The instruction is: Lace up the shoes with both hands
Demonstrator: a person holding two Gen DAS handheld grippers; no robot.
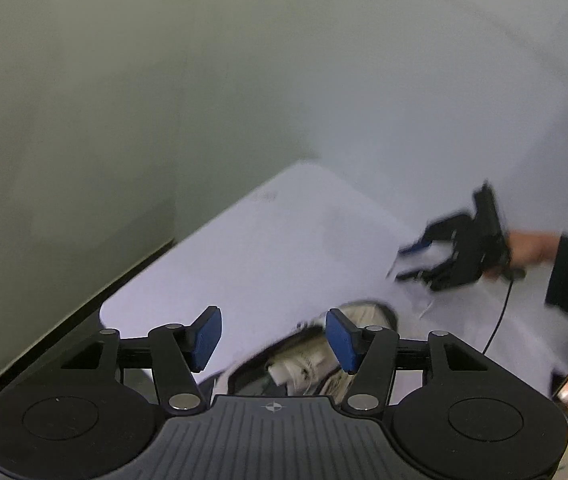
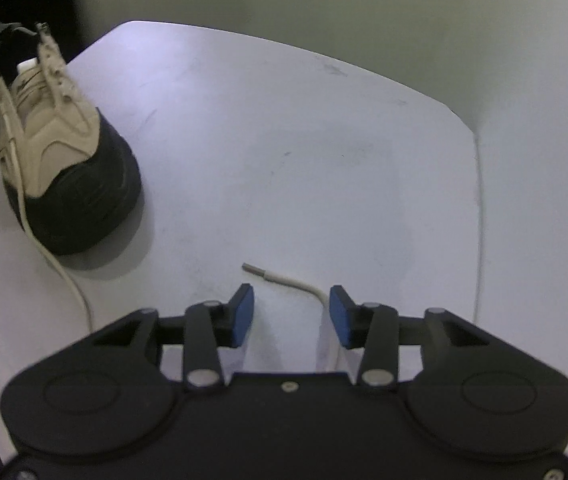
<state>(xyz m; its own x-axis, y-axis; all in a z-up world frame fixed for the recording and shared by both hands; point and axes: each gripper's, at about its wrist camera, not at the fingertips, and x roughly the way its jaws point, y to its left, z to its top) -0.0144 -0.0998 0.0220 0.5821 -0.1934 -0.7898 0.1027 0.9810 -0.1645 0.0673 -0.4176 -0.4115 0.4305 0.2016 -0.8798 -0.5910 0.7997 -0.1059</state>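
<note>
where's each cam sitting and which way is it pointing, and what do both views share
Left wrist view: on the left gripper, looking down along its open fingers at the shoe close below and across the white table; the right gripper, a hand and a dark sleeve show at right.
Right wrist view: on the right gripper, tilted down at the table; the lace tip lies between its open fingers, the shoe far left.
Shared: the shoe and the table.
</note>
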